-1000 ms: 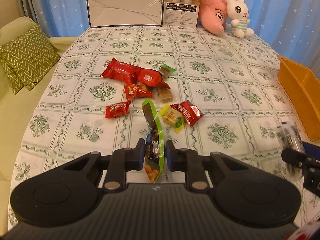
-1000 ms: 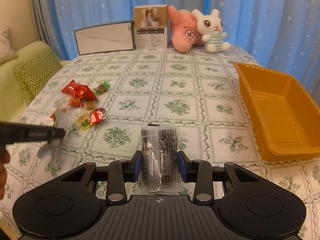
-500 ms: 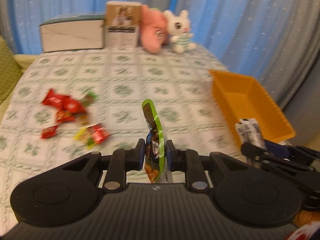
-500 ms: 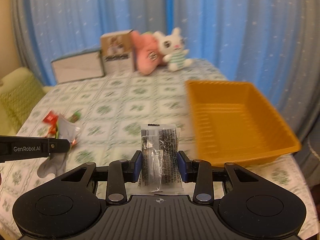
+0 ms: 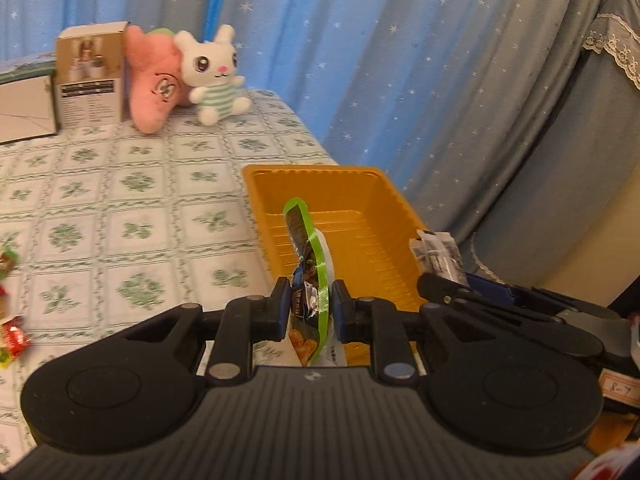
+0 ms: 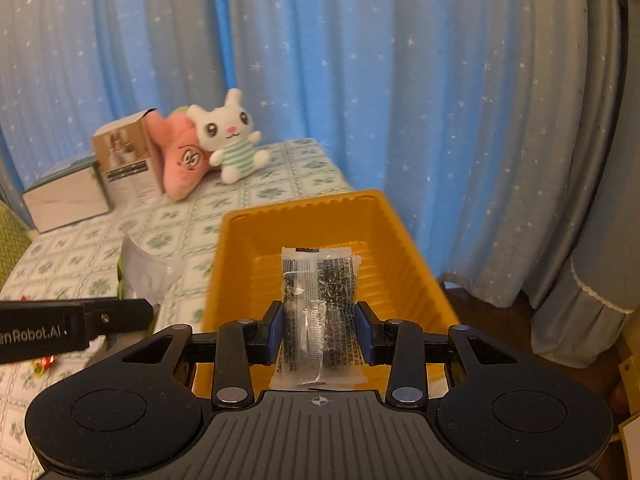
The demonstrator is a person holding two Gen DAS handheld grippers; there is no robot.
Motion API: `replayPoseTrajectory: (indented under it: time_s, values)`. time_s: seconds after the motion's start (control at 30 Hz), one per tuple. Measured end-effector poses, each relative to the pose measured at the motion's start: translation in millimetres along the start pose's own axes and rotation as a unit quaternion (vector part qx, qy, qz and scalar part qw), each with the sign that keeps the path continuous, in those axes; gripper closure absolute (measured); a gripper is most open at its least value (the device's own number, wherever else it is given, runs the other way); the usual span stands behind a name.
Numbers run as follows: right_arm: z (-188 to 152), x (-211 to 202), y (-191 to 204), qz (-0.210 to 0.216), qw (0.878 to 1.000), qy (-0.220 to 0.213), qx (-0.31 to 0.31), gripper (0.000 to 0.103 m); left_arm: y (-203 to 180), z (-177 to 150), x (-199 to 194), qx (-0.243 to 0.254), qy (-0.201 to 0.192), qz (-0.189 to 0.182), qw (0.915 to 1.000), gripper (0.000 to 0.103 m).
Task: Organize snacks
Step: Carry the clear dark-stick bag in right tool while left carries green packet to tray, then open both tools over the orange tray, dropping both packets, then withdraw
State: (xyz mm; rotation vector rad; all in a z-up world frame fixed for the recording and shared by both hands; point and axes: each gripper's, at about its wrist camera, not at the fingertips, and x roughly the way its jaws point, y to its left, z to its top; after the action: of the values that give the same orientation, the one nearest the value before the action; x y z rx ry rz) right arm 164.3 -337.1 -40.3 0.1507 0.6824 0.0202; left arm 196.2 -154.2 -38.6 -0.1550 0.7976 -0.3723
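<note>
My left gripper (image 5: 307,305) is shut on a green-edged snack pouch (image 5: 310,256), held edge-on above the near end of the orange tray (image 5: 360,184). My right gripper (image 6: 320,326) is shut on a clear packet of dark seaweed (image 6: 319,308), also above the orange tray (image 6: 304,216), which is empty inside. In the left wrist view the right gripper (image 5: 440,284) with its clear packet (image 5: 438,254) sits over the tray's right rim. In the right wrist view the left gripper's finger (image 6: 72,322) reaches in from the left with the pouch's pale back (image 6: 144,276).
Red and yellow wrapped snacks (image 5: 12,340) lie at the table's left edge. A pink plush (image 5: 154,84), a white bunny plush (image 5: 214,76) and a printed box (image 5: 90,76) stand at the back. Blue star curtains hang behind; a grey covered piece (image 5: 560,180) stands right of the table.
Both grippers swung right from the snack pile to above the orange tray, each still holding its packet. The tray now fills the centre of both views.
</note>
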Motion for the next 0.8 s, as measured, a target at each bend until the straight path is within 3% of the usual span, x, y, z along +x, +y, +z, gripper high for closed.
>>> replayPoseTrajectory:
  time_s: [0.4,0.8]
  values:
    - [22,36,-35,0.007,0.999,0.028,0.033,0.065,-20,14,55,0.014,0.022,-0.001,0.9997,0.084]
    - [24,46,-38,0.005,0.999,0.034,0.041,0.065,-21,13,66,0.032,0.024,0.011,0.9991,0.083]
